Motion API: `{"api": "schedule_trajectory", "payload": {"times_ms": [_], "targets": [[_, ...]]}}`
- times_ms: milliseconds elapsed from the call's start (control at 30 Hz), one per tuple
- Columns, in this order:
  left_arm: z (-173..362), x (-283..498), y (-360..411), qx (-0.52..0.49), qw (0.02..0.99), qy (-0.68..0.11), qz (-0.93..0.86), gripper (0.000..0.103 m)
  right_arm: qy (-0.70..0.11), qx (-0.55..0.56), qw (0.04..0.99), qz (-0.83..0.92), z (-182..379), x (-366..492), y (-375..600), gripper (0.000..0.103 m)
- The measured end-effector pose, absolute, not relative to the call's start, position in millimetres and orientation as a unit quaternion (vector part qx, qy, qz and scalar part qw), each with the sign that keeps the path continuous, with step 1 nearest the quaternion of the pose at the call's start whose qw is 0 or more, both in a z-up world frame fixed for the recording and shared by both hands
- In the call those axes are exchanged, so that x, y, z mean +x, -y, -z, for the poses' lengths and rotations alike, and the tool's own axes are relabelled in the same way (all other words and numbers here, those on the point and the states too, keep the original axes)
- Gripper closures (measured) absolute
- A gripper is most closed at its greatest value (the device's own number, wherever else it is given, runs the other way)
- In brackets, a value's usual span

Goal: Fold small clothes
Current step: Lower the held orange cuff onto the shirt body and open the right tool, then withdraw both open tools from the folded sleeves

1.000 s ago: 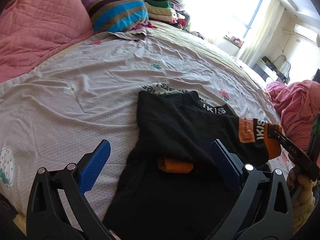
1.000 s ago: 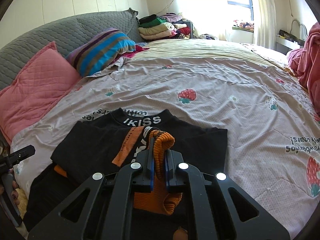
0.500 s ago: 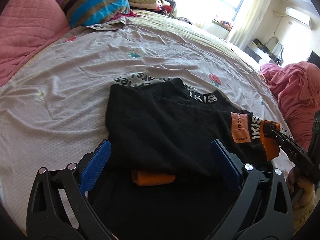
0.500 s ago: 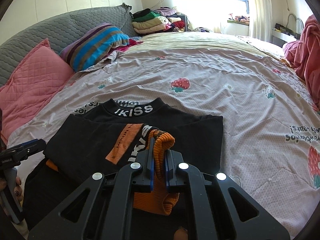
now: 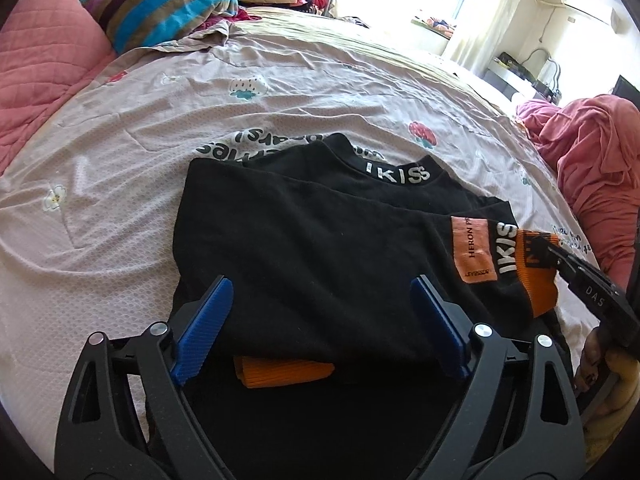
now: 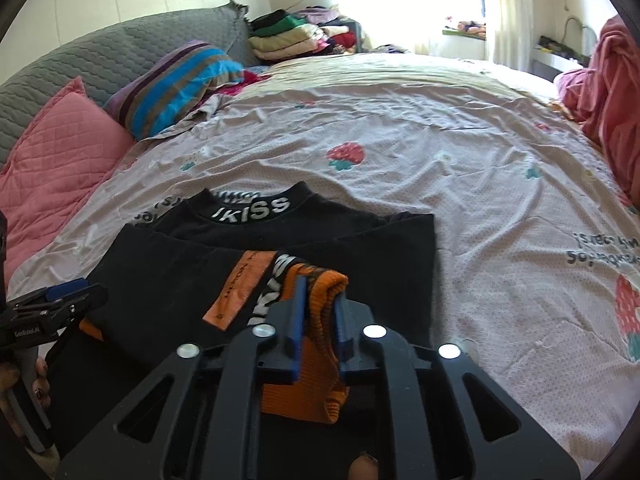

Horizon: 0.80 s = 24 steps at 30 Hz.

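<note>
I see the black top (image 5: 320, 248) lying folded on the bed (image 5: 120, 184), white "IKISS" lettering on its collar, an orange patch on one sleeve. My right hand-held gripper (image 6: 318, 320) is easing open with the orange ribbed cuff (image 6: 316, 312) between its pads. My left hand-held gripper (image 5: 320, 324) hangs wide over the fabric, narrowing, gripping nothing.

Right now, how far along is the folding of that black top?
Both sleeves of the black top already lie folded across its body. The right gripper is opening around the orange cuff; the left gripper hovers, closing. Folding the body in half remains.
</note>
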<state>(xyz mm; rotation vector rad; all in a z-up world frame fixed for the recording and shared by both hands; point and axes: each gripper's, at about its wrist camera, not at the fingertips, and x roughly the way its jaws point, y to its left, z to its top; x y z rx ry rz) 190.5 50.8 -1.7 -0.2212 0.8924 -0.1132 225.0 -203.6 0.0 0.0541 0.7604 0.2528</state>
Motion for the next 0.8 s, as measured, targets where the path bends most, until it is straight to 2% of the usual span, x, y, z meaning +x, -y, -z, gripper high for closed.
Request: {"api": "schedule_trajectory", "payload": {"times_ms": [67,100,233,333,567,800], "targets": [[4.6,191.2,-49.8,-0.103,0.892,-0.437,0.057,0.026,-0.360,0.020,0.927,-0.105,-2.9,221.5,204.3,0.073],[5.8,191.6,-49.5,-0.102,0.891,-0.439,0.058,0.029,-0.353,0.019,0.930,-0.102,-5.2,219.4,204.2,0.070],[14.7,191.8,-46.9,-0.090,0.885,-0.453,0.056,0.034,-0.345,0.004,0.932,-0.114,-10.8,213.8,197.1,0.069],[22.4,190.5,-46.3,-0.087,0.881,-0.462,0.056,0.035,-0.353,-0.020,0.924,-0.148,-9.1,211.1,180.5,0.062],[26.5,186.2,-44.9,-0.080,0.882,-0.461,0.055,0.035,-0.390,-0.041,0.896,-0.209,5.4,209.2,146.5,0.062],[27.2,182.5,-45.1,-0.079,0.883,-0.459,0.058,0.035,-0.450,-0.070,0.868,-0.199,36.1,215.3,136.3,0.062]]}}
